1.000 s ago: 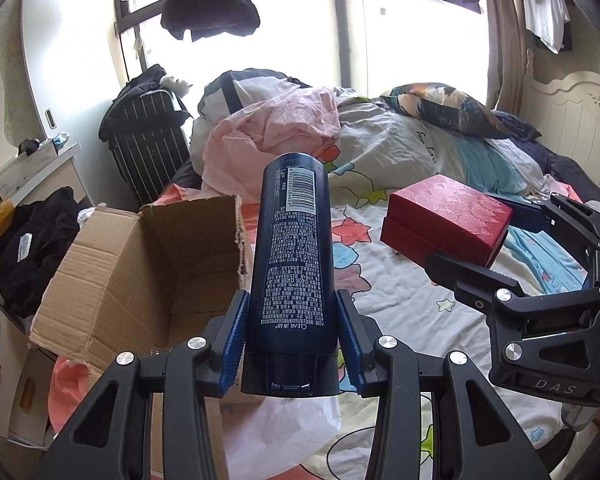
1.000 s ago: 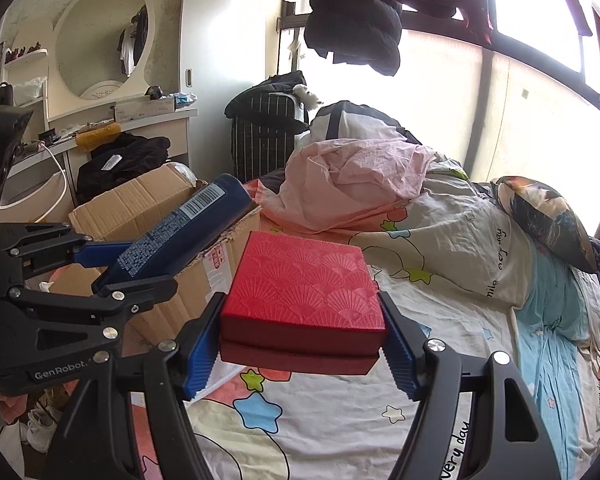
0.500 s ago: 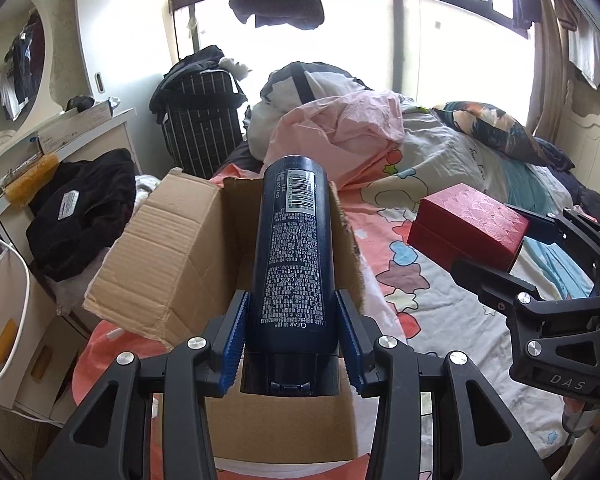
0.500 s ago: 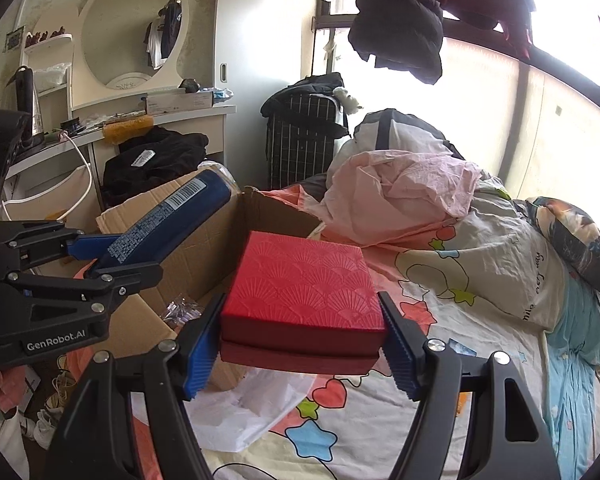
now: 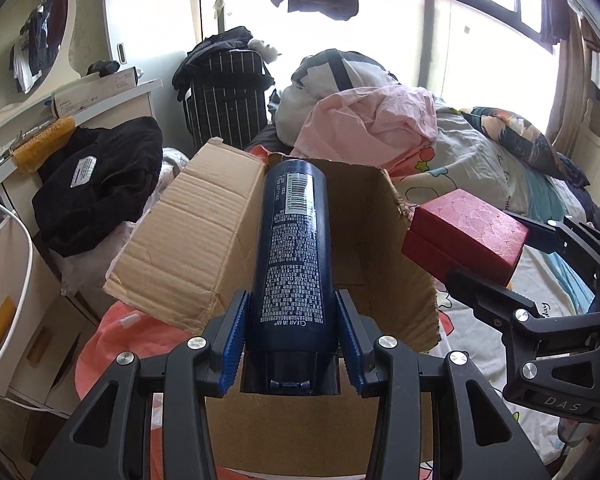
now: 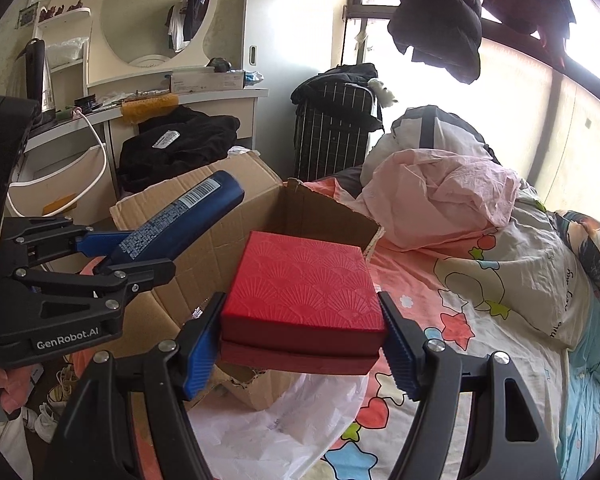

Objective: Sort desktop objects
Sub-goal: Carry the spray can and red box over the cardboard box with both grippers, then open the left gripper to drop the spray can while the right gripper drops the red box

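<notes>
**A:** Bedroom, cluttered; patterned bedsheet point(image 6: 460, 320) as work surface, open cardboard box point(image 5: 204, 240) at its near-left edge, mouth up. Status of tools?

**B:** Left gripper point(image 5: 292, 336) pinching the dark blue bottle point(image 5: 292, 248) by its cap end, pads tight on both sides. Right gripper point(image 6: 302, 340) clamped across the red gift box point(image 6: 300, 284), pads on its left and right edges, box held flat.

**A:** Key relation?

**B:** Bottle's long axis runs straight out from the left gripper, base pointing far, and hangs over the carton's open mouth. Gift box sits to the right, over the carton's right wall and torn corner, not clearly above the opening.

**A:** Judgement?

**B:** Left hand is nearer a drop. Bottle likely needs tipping down before release; right hand should shift left first.
</notes>
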`<state>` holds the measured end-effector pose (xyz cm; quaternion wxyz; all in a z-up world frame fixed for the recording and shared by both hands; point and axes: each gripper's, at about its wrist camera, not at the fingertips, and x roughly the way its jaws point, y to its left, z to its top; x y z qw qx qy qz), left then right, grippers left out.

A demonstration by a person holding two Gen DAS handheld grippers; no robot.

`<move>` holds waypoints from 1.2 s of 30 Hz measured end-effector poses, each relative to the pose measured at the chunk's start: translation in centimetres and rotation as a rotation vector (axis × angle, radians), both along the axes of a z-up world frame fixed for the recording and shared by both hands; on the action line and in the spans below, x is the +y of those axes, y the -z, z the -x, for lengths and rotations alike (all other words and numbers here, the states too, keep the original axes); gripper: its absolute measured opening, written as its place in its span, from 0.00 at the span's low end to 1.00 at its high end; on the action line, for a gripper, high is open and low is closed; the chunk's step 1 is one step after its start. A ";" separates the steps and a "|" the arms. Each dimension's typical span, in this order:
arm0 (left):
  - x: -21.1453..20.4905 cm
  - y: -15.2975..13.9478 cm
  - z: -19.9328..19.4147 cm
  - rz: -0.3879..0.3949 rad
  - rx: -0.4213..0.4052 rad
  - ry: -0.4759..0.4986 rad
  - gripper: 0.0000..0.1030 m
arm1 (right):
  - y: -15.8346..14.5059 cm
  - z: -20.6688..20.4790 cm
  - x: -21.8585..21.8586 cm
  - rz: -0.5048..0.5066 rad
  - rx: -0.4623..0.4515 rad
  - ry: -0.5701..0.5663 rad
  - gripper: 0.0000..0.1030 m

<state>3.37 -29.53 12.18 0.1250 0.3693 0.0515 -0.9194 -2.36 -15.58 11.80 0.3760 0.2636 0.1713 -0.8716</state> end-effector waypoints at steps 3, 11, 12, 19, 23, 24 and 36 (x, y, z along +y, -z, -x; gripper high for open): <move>-0.7 0.7 0.2 -0.010 -0.012 -0.005 0.42 | 0.4 0.1 -0.5 -0.008 -0.004 -0.006 0.66; -1.2 1.5 0.9 -0.023 -0.022 0.003 0.42 | 1.0 0.4 -1.7 -0.024 -0.011 -0.004 0.66; -1.2 1.6 1.0 -0.025 -0.022 0.004 0.42 | 1.1 0.5 -1.8 -0.026 -0.012 -0.003 0.66; -2.1 1.9 1.3 -0.040 -0.023 -0.011 0.42 | 1.6 0.9 -2.5 -0.042 -0.020 -0.001 0.66; -2.2 2.1 1.3 -0.040 -0.029 -0.007 0.43 | 1.9 1.0 -2.9 -0.048 -0.024 -0.004 0.66; -2.1 2.1 1.3 -0.037 -0.032 -0.005 0.43 | 1.9 1.0 -2.9 -0.049 -0.024 -0.005 0.66; -1.6 2.7 1.3 0.008 -0.049 -0.015 0.72 | 2.1 0.8 -3.3 -0.052 -0.023 -0.008 0.67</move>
